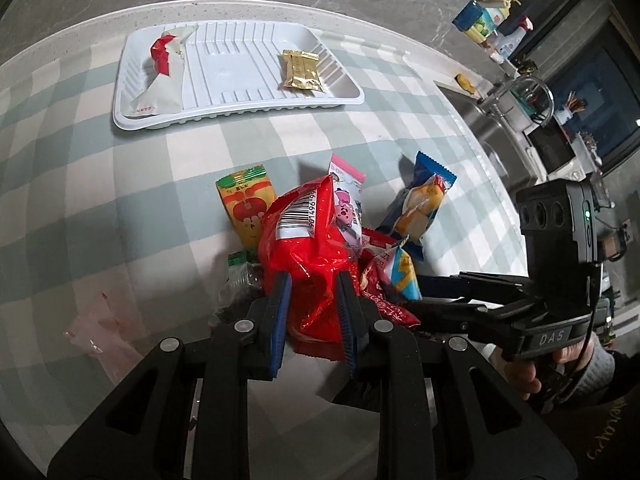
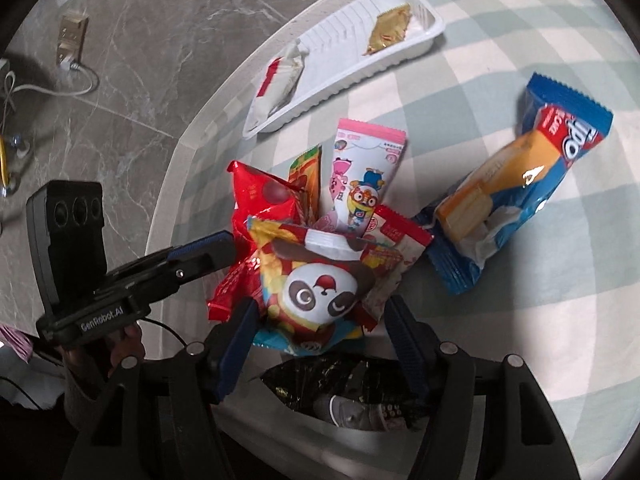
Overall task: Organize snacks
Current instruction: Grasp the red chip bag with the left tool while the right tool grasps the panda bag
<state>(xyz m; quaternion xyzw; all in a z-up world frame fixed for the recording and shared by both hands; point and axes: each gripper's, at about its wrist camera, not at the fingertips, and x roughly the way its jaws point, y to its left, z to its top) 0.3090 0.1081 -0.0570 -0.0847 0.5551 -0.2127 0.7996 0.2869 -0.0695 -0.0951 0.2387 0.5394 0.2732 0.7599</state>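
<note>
A heap of snack packets lies on the checked cloth. My left gripper (image 1: 314,312) is shut on a shiny red bag (image 1: 304,248) with a barcode, at the heap's near side; the bag also shows in the right wrist view (image 2: 256,200). My right gripper (image 2: 320,336) is open, its jaws standing either side of a panda-print packet (image 2: 316,284) without pinching it. A pink cartoon packet (image 2: 360,176), an orange apple packet (image 1: 244,204) and a blue cake packet (image 2: 516,184) lie around. A white tray (image 1: 344,98) at the back holds a red-white packet (image 1: 162,68) and a gold packet (image 1: 300,70).
A black packet (image 2: 344,392) lies under my right gripper. A pink plastic scrap (image 1: 100,336) lies at the left. The counter edge and a sink with a tap (image 1: 532,96) are at the right, with bottles (image 1: 492,16) behind. Grey floor lies beyond the counter.
</note>
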